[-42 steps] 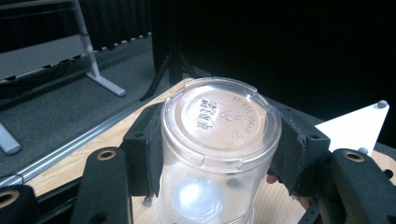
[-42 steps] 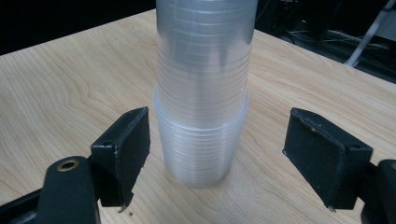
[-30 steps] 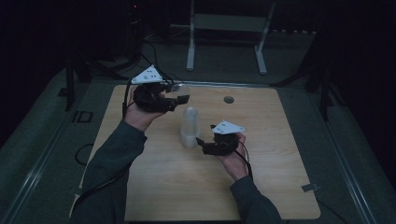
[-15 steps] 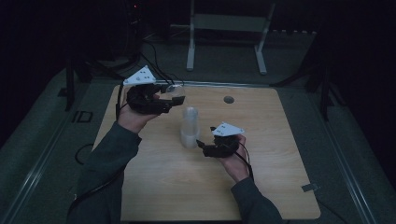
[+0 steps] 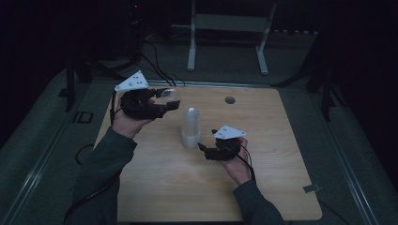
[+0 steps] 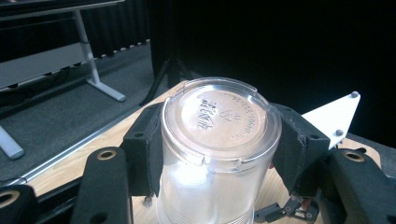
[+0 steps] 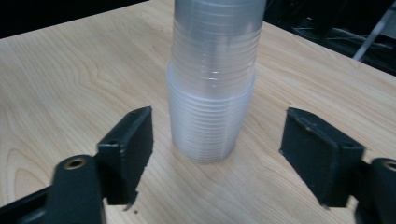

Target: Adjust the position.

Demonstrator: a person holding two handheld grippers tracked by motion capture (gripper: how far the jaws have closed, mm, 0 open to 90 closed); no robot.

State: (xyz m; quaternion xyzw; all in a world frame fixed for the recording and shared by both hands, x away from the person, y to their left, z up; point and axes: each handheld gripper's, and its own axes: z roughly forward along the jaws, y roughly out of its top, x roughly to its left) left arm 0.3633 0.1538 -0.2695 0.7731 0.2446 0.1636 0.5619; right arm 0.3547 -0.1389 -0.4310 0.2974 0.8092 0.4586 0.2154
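A stack of clear plastic cups (image 5: 190, 127) stands upside down near the middle of the wooden table (image 5: 272, 187). My left gripper (image 5: 165, 102) hovers up and to the left of the stack, shut on a single clear cup (image 5: 170, 95). In the left gripper view that cup (image 6: 218, 140) sits between the pads with its embossed base facing the camera. My right gripper (image 5: 204, 149) rests low just right of the stack, open. In the right gripper view the stack (image 7: 212, 88) stands just beyond its two spread pads (image 7: 133, 144), untouched.
A round hole (image 5: 230, 100) is in the table's far side, and a small grey tab (image 5: 312, 188) lies at the right front corner. A white metal frame (image 5: 225, 28) stands on the floor behind. Cables (image 5: 155, 70) trail off the far left edge.
My left gripper has drifted slightly left and down with the cup in it. The right gripper and the stack have hardly moved.
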